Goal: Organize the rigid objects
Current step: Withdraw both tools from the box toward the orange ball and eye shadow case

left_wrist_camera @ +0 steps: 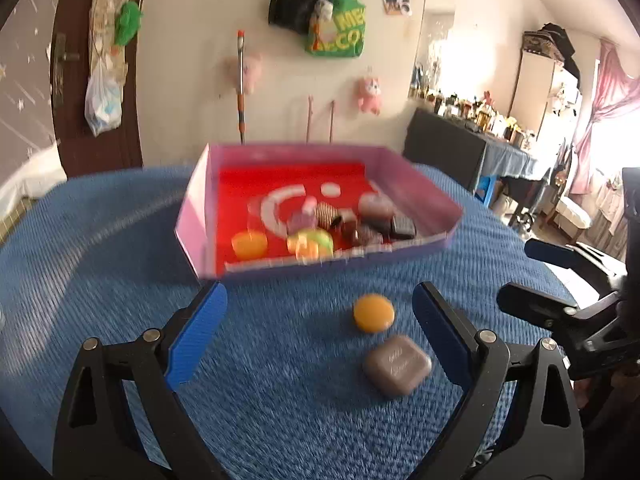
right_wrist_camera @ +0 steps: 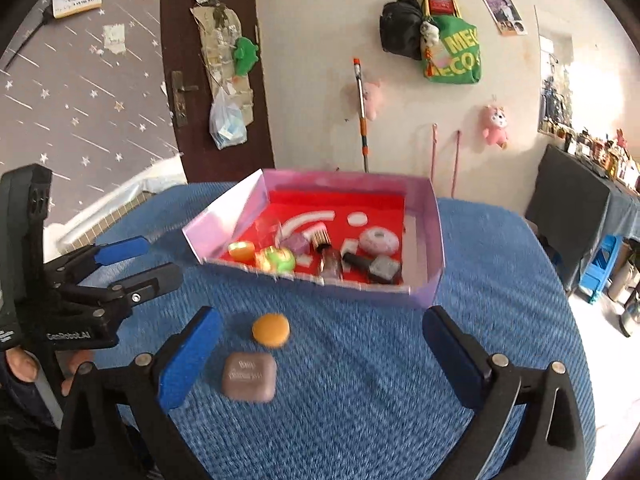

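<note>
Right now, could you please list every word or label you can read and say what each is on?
"GenRobot.AI": body of the left gripper.
"ME" over "ECO", cut off: green tote bag on the wall.
Embossed text on the brown square case: too blurred to read.

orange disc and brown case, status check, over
Left tool open, right tool open, both empty. Orange disc and brown case on blue cloth, outside pink box. Nothing in the way.

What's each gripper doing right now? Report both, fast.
Left gripper: open, holding nothing, above the blue woven tablecloth.
Right gripper: open, holding nothing, the round orange disc and brown rounded-square case lying loose between its fingers.
</note>
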Motion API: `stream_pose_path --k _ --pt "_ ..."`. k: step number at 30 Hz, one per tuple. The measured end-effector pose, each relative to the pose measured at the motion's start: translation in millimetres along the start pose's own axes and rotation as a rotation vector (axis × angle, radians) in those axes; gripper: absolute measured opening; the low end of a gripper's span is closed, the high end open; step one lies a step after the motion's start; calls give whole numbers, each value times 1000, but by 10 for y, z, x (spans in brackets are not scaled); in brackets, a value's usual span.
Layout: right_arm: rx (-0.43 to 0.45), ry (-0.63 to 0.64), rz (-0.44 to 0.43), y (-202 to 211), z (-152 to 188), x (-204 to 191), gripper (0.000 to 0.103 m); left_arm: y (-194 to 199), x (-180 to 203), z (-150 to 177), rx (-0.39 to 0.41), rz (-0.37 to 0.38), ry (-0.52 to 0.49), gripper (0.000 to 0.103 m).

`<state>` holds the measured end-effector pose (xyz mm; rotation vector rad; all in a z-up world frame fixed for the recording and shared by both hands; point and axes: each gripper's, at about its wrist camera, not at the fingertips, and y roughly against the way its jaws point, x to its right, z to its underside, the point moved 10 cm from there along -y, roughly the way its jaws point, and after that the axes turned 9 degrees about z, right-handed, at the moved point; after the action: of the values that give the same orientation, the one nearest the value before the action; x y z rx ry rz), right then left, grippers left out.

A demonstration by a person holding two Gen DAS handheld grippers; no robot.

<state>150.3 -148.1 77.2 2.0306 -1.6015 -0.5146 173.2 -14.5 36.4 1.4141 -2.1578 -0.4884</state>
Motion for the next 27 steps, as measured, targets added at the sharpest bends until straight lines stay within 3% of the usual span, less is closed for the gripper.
stream_pose_path --k 9,27 --pt "-122 -58 -5 -356 595 25 103 -266 -170 501 -120 -25 83 95" --pt "-172 -44 -58 -553 723 -206 103 -270 -388 589 -148 -63 121 95"
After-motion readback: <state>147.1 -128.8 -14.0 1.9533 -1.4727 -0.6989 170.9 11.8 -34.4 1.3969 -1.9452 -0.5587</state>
